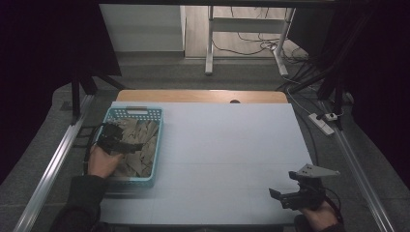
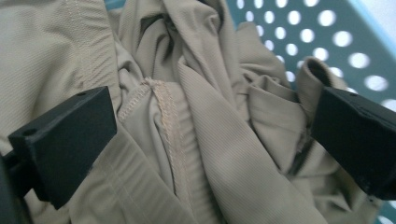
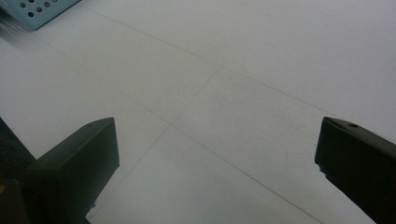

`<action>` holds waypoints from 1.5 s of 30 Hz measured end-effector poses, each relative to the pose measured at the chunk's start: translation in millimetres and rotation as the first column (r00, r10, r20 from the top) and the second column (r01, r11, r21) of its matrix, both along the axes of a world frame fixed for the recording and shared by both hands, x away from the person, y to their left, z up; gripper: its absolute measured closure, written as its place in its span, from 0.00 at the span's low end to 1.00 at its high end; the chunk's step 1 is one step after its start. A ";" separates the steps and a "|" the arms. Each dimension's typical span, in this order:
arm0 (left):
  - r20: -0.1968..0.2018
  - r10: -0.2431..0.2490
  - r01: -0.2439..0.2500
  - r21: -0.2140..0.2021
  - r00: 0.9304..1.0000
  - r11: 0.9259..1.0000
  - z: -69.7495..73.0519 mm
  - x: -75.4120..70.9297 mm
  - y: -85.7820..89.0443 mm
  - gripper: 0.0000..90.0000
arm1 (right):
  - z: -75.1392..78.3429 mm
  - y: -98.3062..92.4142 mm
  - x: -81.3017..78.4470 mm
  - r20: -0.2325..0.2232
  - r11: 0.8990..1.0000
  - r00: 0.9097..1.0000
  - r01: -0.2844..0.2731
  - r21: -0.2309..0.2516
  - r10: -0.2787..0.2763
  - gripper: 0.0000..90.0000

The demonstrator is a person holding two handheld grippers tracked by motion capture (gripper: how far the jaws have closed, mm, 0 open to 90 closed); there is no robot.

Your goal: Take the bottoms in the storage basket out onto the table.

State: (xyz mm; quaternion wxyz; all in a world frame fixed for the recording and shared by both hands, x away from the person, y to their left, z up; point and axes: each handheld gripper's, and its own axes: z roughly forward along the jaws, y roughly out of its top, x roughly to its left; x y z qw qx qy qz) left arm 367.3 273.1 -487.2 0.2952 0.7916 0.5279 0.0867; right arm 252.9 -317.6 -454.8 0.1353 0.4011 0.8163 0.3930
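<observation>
Black jaws of the left gripper (image 2: 212, 140) stand wide apart in the left gripper view, one at each lower corner, with nothing clamped between them. Directly between and beneath them lies the beige garment (image 2: 196, 121), crumpled into folds; a stitched seam runs down its middle, in the gap between the jaws. Fabric appears to touch the inner face of the jaw on the right of that view, though contact cannot be confirmed. Behind the cloth rises the perforated wall of the blue basket (image 2: 327, 42).

From above, the left gripper (image 1: 126, 145) sits inside the blue basket (image 1: 134, 112), low over the beige garment (image 1: 145, 145), which fills most of the basket floor. The left hand (image 1: 102, 162) rests at the basket's near left side. The basket stands at the left edge of the pale blue table (image 1: 227, 145).

Well apart, at the near right corner of the table, the right hand (image 1: 319, 212) holds the right gripper (image 1: 276, 195). Its jaws are likewise spread, gripping nothing, pointing leftward over bare tabletop (image 3: 224, 93). A corner of the basket (image 3: 39, 9) shows far off in the right gripper view.
</observation>
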 end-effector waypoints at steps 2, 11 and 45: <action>-0.014 0.002 -0.001 0.008 1.000 1.000 -2.4 4.1 -0.8 0.00 | -0.1 0.0 0.0 -0.001 1.000 1.000 -0.003 0.002 0.003 0.00; -0.062 -0.032 0.038 0.095 0.998 0.995 -14.8 21.3 -17.7 0.00 | -0.3 1.6 -0.4 0.002 1.000 1.000 -0.007 -0.011 0.007 0.00; -0.207 0.042 -0.023 0.093 0.978 0.995 -21.9 31.5 -16.8 0.67 | -0.3 4.7 -1.0 0.015 0.999 1.000 -0.027 -0.036 0.027 0.00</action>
